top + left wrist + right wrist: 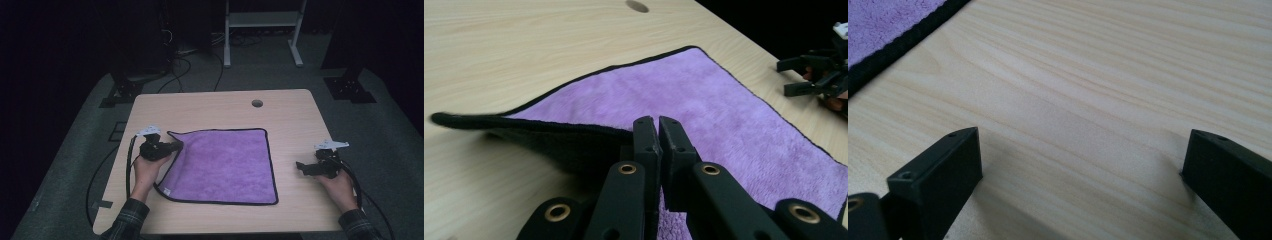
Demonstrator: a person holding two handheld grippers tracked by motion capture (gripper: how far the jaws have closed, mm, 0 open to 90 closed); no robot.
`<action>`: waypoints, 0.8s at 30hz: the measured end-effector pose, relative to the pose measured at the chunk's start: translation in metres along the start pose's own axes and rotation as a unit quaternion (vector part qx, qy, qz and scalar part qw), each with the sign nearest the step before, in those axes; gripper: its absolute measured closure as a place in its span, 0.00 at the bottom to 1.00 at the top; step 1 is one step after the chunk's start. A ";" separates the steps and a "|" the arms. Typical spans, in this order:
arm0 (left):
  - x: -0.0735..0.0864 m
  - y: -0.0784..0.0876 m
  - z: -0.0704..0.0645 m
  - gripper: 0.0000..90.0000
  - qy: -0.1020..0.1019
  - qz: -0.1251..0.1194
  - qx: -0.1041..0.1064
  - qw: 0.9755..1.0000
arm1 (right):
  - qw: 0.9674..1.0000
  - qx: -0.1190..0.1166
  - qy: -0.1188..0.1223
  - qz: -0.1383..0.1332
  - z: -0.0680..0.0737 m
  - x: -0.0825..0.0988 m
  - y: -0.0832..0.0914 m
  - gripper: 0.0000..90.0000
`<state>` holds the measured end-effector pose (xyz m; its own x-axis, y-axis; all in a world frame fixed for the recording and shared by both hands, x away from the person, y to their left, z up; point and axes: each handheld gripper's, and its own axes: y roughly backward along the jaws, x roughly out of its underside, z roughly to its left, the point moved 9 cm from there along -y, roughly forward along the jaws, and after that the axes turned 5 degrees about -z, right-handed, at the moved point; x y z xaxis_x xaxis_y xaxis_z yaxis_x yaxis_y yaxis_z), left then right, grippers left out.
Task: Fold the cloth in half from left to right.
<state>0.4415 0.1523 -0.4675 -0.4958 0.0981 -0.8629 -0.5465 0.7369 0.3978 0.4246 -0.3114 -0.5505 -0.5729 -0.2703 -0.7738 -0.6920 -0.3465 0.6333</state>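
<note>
Two claws: the left claw is pinching the far-left corner of the purple cloth; the right claw is waiting with its jaws standing wide apart and nothing between them.
Cloth place: it is lying spread on the middle of the bench, between both hands, well apart from the right claw.
Left grip: the jaws are pressing together on the black hem, and that corner is hanging a little above the wood while the rest is lying flat.
Step in hand: I am judging this as the start of a fold, with the corner being lifted.
Next move: it is probably calling for carrying the corner over toward the opposite side, keeping the pinch firm so the hem is not slipping out; the right claw may need to take the near-left corner.
Cloth material: soft, fluffy microfibre, roughly square, with a thin black sewn border and a small white tag at the near-left corner.
Bench surface: pale wood grain, smooth, rounded corners, with one round hole near the far edge.
</note>
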 end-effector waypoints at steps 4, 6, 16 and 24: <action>-0.004 -0.012 -0.009 0.97 -0.006 0.004 0.013 1.000 | 1.000 0.000 0.000 0.000 0.000 0.000 0.000 0.02; -0.006 -0.017 -0.014 0.97 -0.010 0.005 0.019 1.000 | 1.000 -0.002 0.002 0.000 0.000 0.000 0.000 0.02; -0.010 -0.042 -0.035 0.96 -0.019 0.014 0.048 0.999 | 1.000 -0.005 0.005 0.000 0.001 0.000 0.000 0.02; -0.011 -0.067 -0.057 0.96 -0.032 0.029 0.074 0.996 | 1.000 -0.003 0.002 0.002 0.001 0.000 -0.001 0.01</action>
<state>0.4450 0.0636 -0.4672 -0.4767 0.1834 -0.8597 -0.4103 0.8185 0.4022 0.4244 -0.3099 -0.5508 -0.5737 -0.2743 -0.7718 -0.6873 -0.3514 0.6357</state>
